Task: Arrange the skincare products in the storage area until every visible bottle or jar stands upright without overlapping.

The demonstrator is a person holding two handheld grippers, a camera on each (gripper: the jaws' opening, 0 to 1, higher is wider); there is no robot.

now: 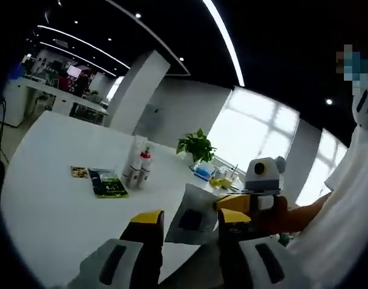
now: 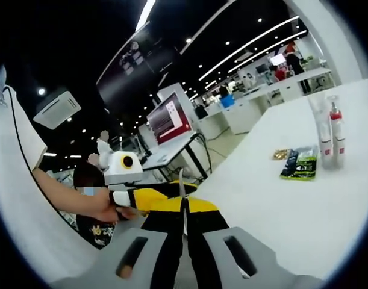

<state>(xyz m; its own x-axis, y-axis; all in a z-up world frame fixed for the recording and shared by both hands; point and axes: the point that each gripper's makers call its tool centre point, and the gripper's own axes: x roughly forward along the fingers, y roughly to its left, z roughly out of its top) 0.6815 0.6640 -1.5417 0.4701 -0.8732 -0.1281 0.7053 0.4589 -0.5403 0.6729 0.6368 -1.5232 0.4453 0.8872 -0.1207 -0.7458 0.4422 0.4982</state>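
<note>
A thin grey sachet (image 1: 193, 218) with a dark patch hangs off the near edge of the white table (image 1: 51, 211). My right gripper (image 1: 232, 201) comes in from the right, shut on the sachet's edge. My left gripper (image 1: 190, 221) is open, one yellow-tipped jaw on each side of the sachet. In the right gripper view the sachet (image 2: 181, 180) is edge-on between the shut jaws of my right gripper (image 2: 184, 208), with my left gripper (image 2: 162, 194) coming in from the left. White bottles (image 1: 138, 165) (image 2: 328, 138), one red-capped, stand upright together farther along the table.
A green-black packet (image 1: 108, 183) (image 2: 300, 162) and a small yellowish packet (image 1: 79, 172) (image 2: 280, 154) lie flat beside the bottles. A potted plant (image 1: 196, 146) and small items stand at the table's far side. A person's arm (image 2: 69, 195) and white shirt are close by.
</note>
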